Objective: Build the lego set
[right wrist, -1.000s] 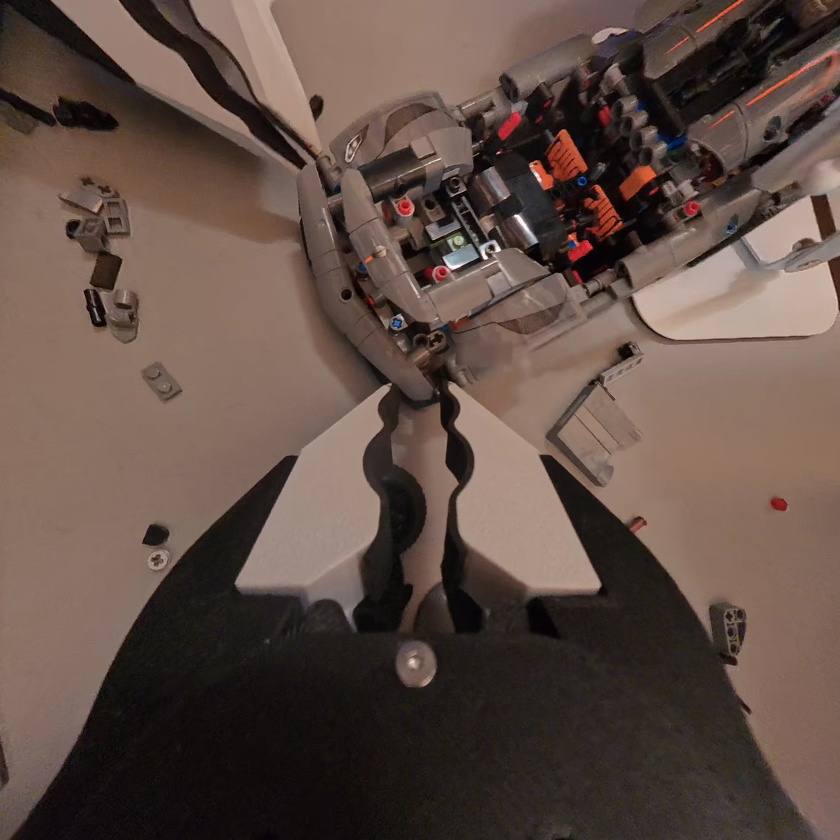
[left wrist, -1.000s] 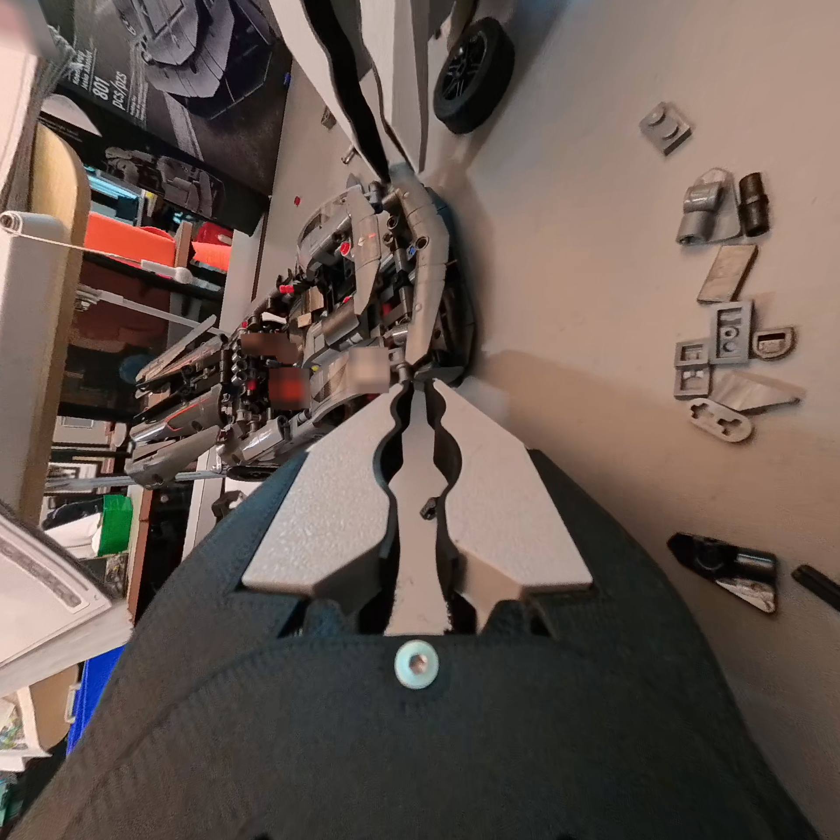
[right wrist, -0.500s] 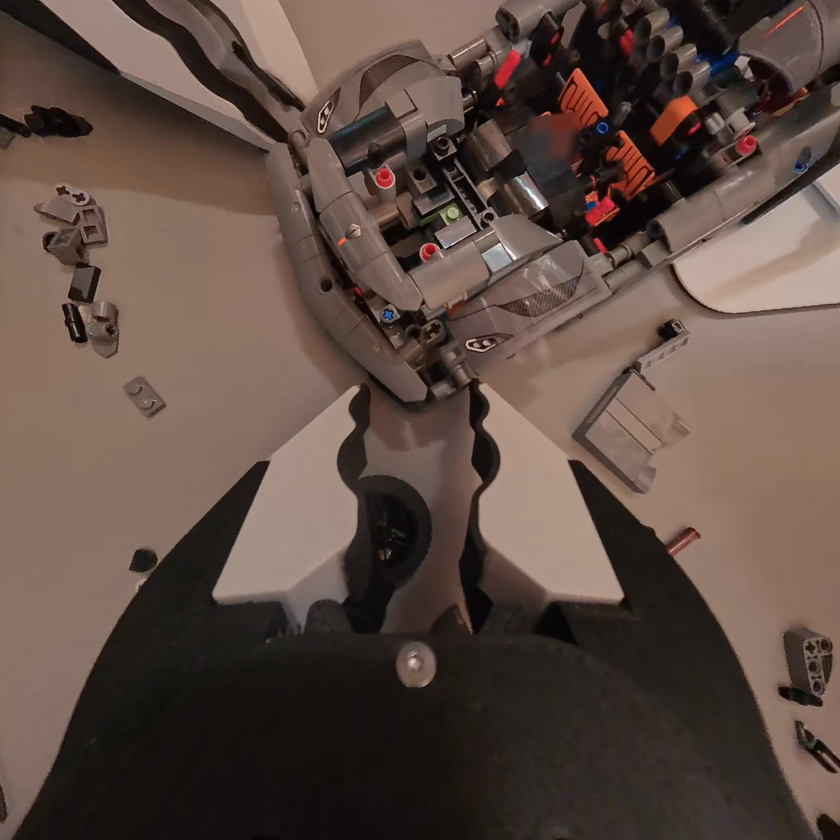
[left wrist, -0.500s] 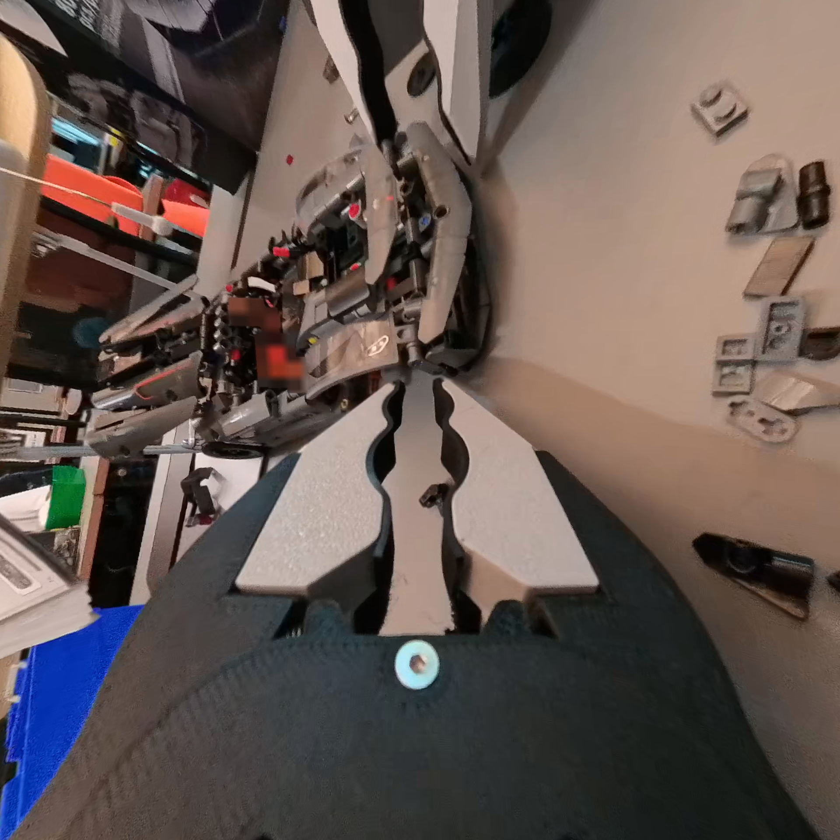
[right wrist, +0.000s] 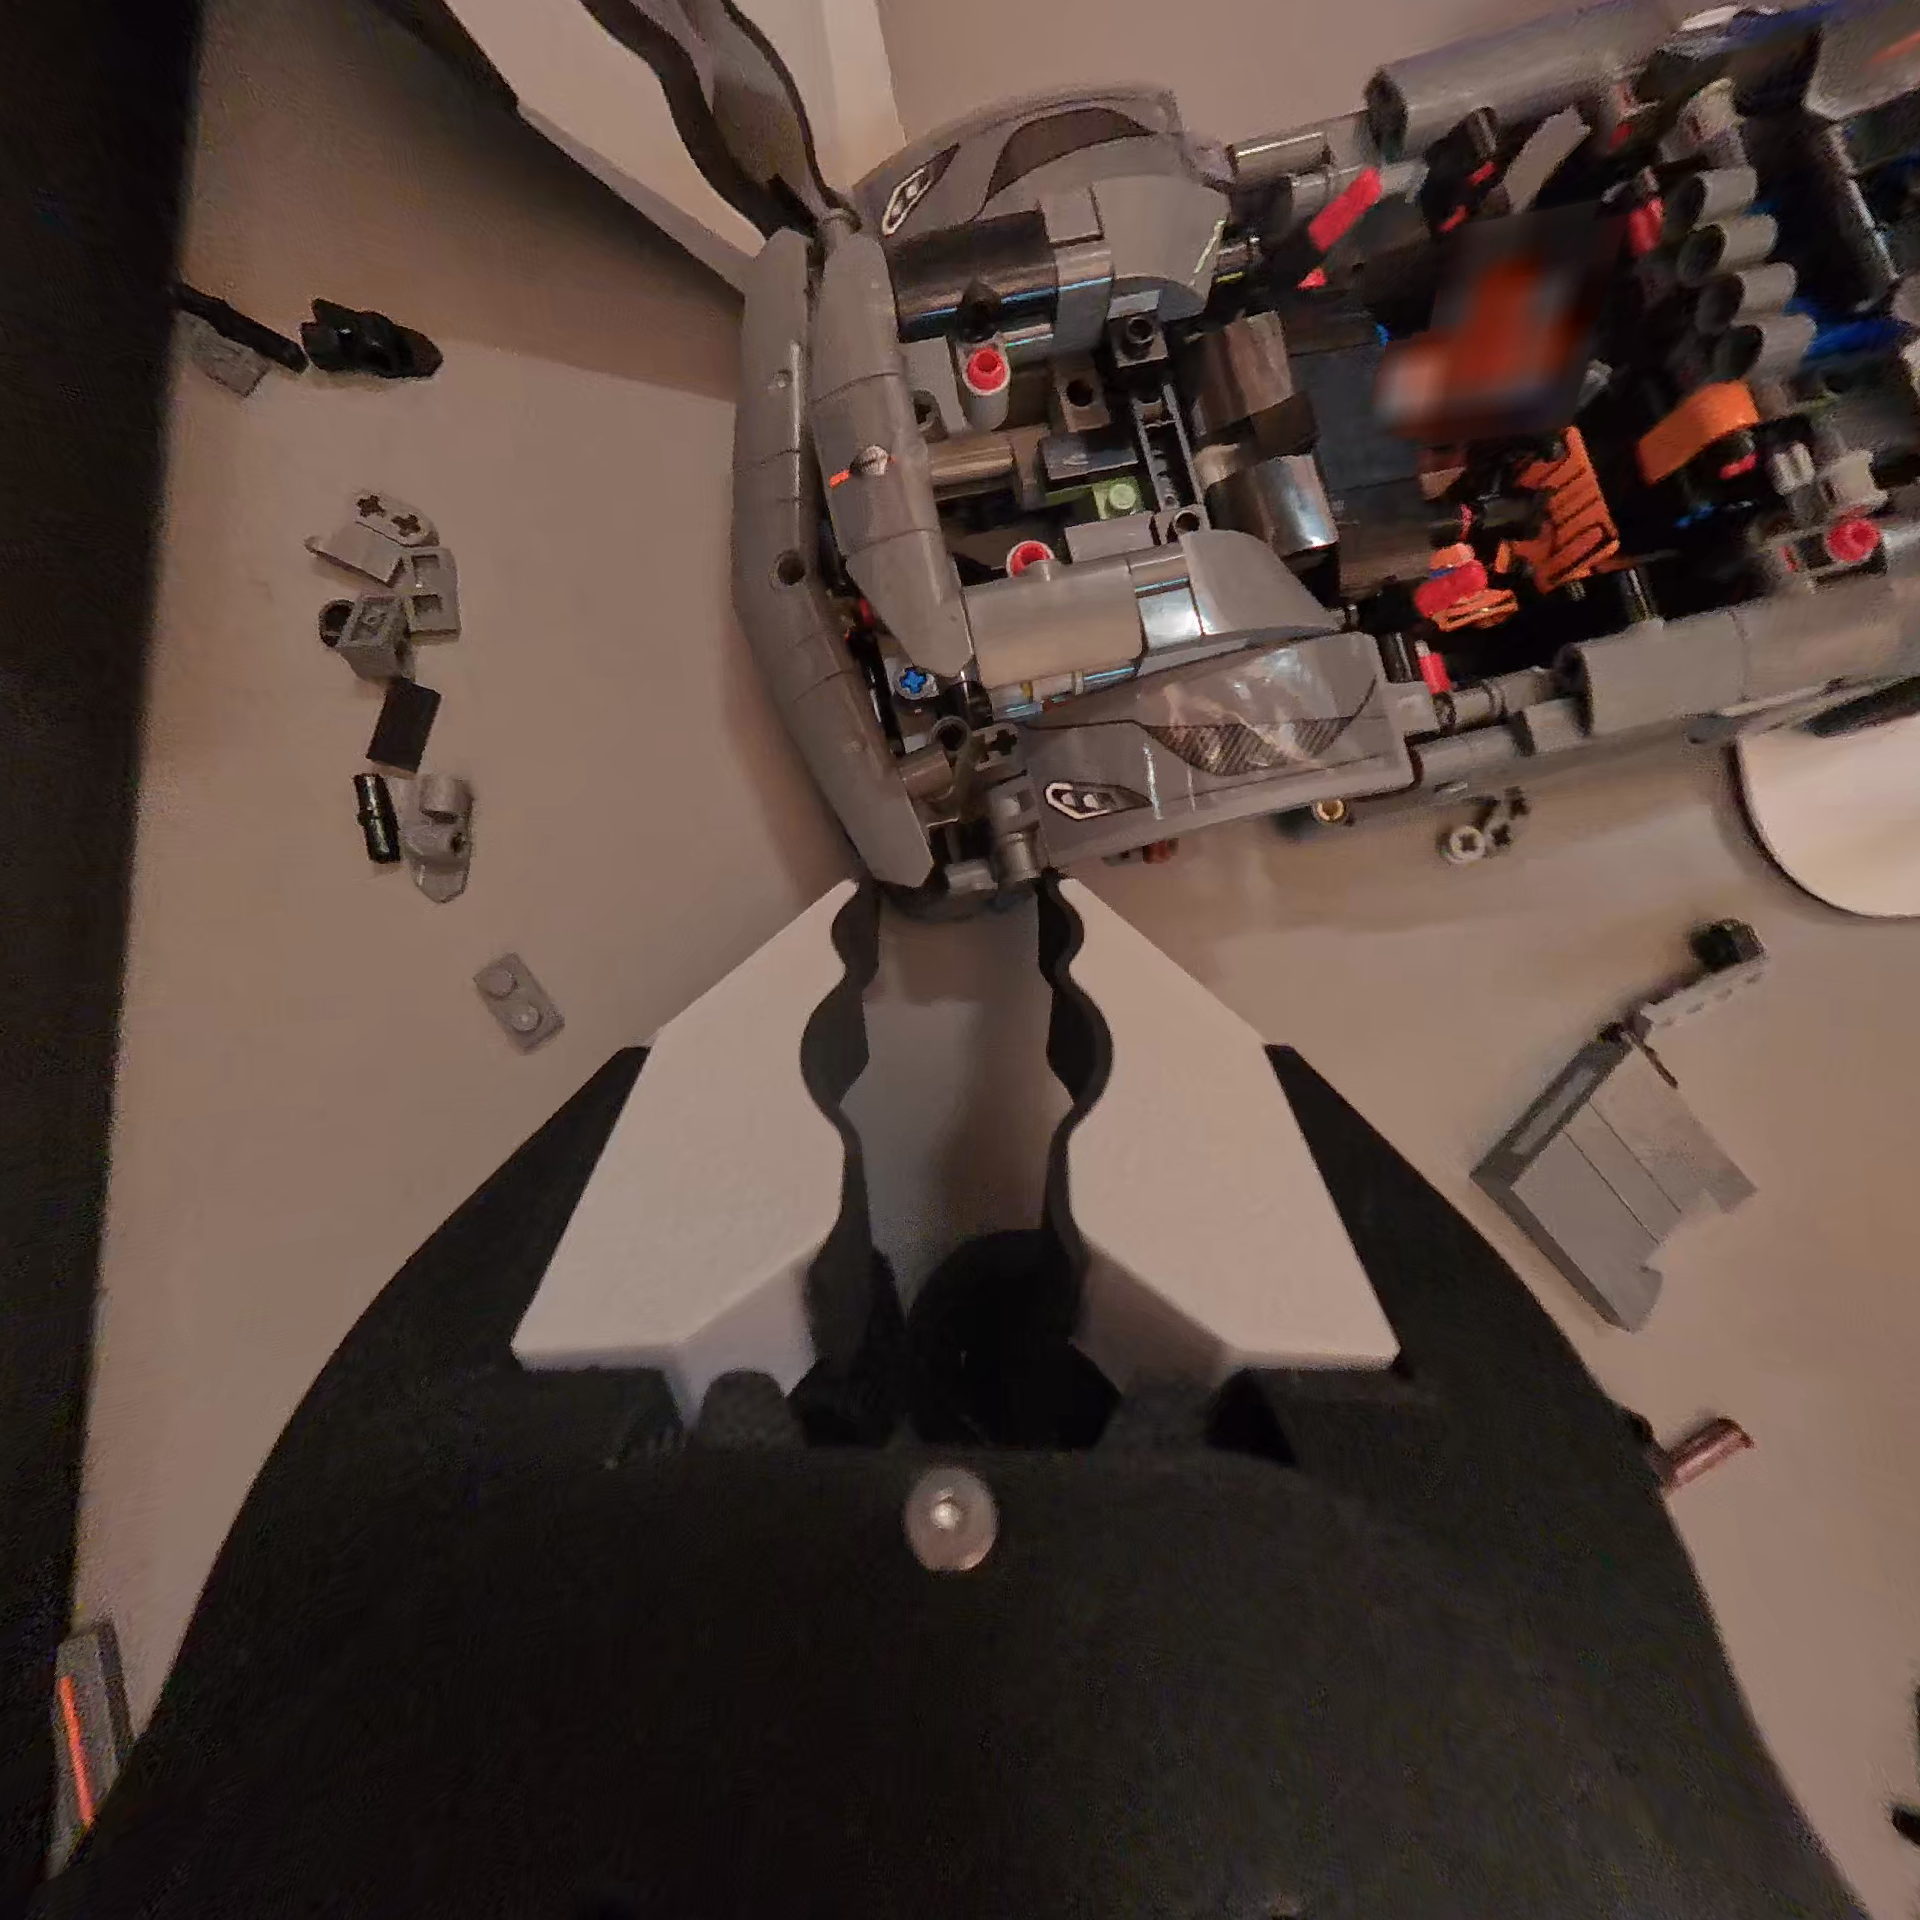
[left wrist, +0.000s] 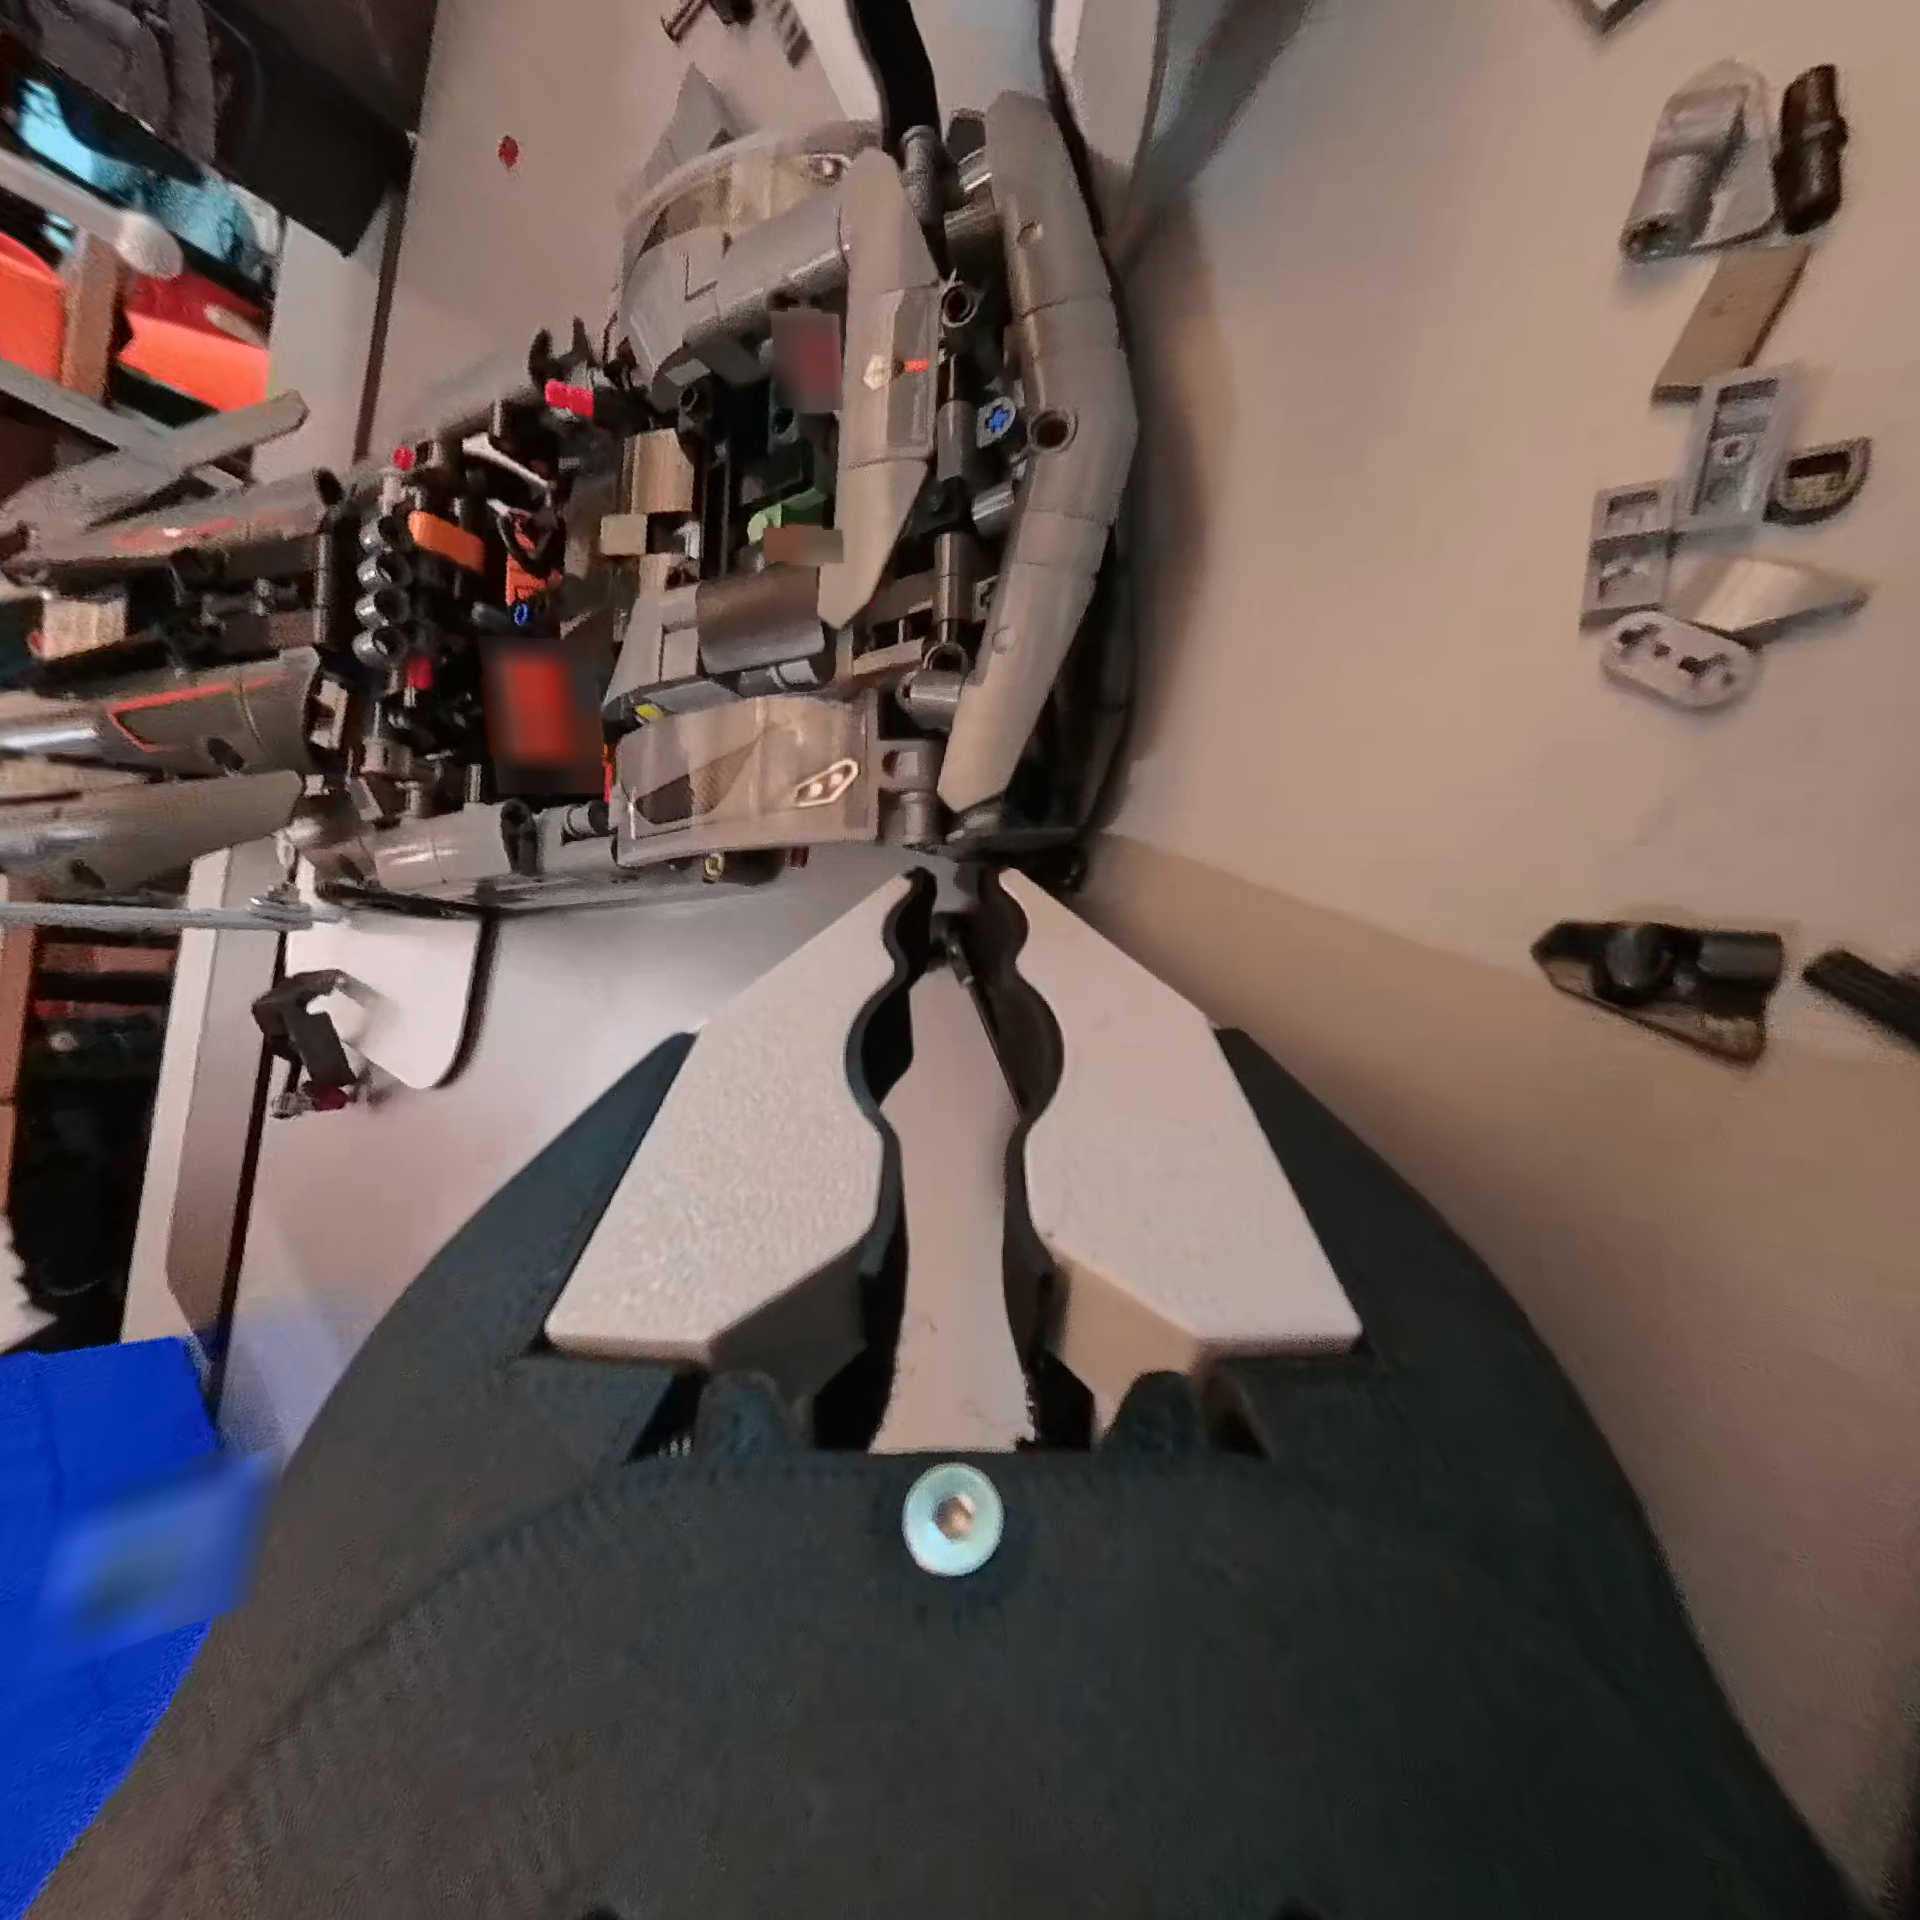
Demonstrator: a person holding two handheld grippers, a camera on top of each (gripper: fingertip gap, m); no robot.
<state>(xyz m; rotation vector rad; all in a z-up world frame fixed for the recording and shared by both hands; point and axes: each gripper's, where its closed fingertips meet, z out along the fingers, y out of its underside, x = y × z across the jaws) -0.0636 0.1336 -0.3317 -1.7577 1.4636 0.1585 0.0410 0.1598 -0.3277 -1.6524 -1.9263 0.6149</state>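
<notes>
Both grippers have closed in on the lego car (right wrist: 1091, 540) on the table (right wrist: 582, 644): left gripper (left wrist: 956, 883) pinching its corner, right gripper (right wrist: 951, 894) parted against the nose beside a black wheel (right wrist: 997, 1340); excess squeeze could dislodge panels.

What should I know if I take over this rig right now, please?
Left gripper: jaws nearly closed at one front corner of the lego car; whether they pinch anything is unclear.
Right gripper: jaws open, tips at the car's other front corner.
Done: the car body looks largely assembled and lies on the table.
Left: loose grey pieces, a grey panel and a black wheel under the right gripper are unattached.
</notes>
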